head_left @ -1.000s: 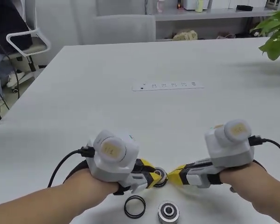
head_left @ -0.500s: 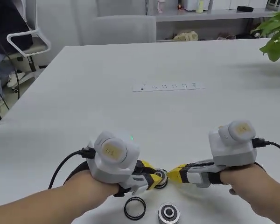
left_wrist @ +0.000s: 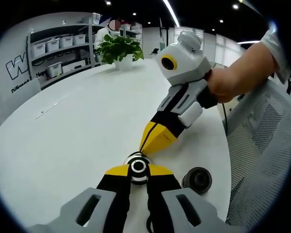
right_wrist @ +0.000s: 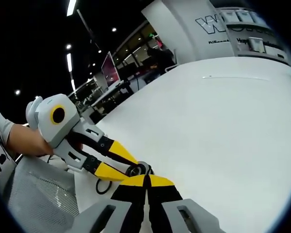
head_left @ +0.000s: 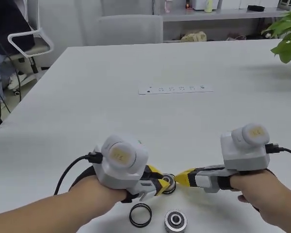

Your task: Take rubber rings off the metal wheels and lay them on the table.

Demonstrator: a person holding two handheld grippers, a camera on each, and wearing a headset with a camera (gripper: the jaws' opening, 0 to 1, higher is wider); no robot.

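My left gripper (head_left: 161,184) is shut on a small metal wheel (head_left: 169,183) with a dark rubber ring around it, held just above the table's near edge. In the left gripper view the wheel (left_wrist: 138,165) sits between the yellow jaws. The right gripper (head_left: 177,178) faces it from the right with its jaws shut, and its tips touch the wheel's rim (right_wrist: 140,170). I cannot tell whether they pinch the ring. A loose black rubber ring (head_left: 140,215) lies on the table below the left hand. Beside it lies a second metal wheel (head_left: 175,220).
The white table (head_left: 150,126) stretches far ahead with a flush strip of power sockets (head_left: 174,89) at its middle. A potted plant (head_left: 286,36) stands at the far right edge, and chairs (head_left: 31,43) stand behind the table at the left.
Both grippers stay together at the wheel. The right hand has drifted slightly to the right and up, and the view has shifted a little.
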